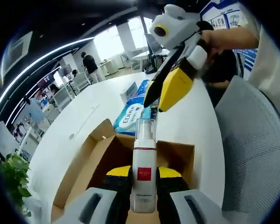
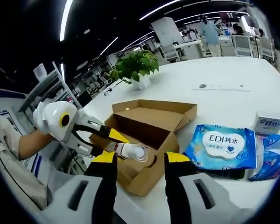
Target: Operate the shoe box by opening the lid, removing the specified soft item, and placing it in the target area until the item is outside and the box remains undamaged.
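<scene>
My left gripper (image 1: 143, 176) is shut on a white pump bottle (image 1: 143, 168) with a red label, held upright just above the open cardboard shoe box (image 1: 91, 163). In the right gripper view that same left gripper (image 2: 113, 142) reaches in from the left, and the bottle (image 2: 130, 150) lies across the near end of the box (image 2: 144, 179), whose lid (image 2: 154, 112) is folded back. My right gripper (image 2: 140, 163) is open with nothing between its fingers, hovering on the near side of the box. It also hangs above the table in the left gripper view (image 1: 165, 93).
A blue EDI wipes pack (image 2: 224, 145) lies right of the box on the white table (image 2: 224, 88), with a small white carton (image 2: 268, 123) and another blue pack (image 2: 270, 156) beyond it. A potted plant (image 2: 135, 65) stands behind. A grey chair back (image 1: 256, 154) is close.
</scene>
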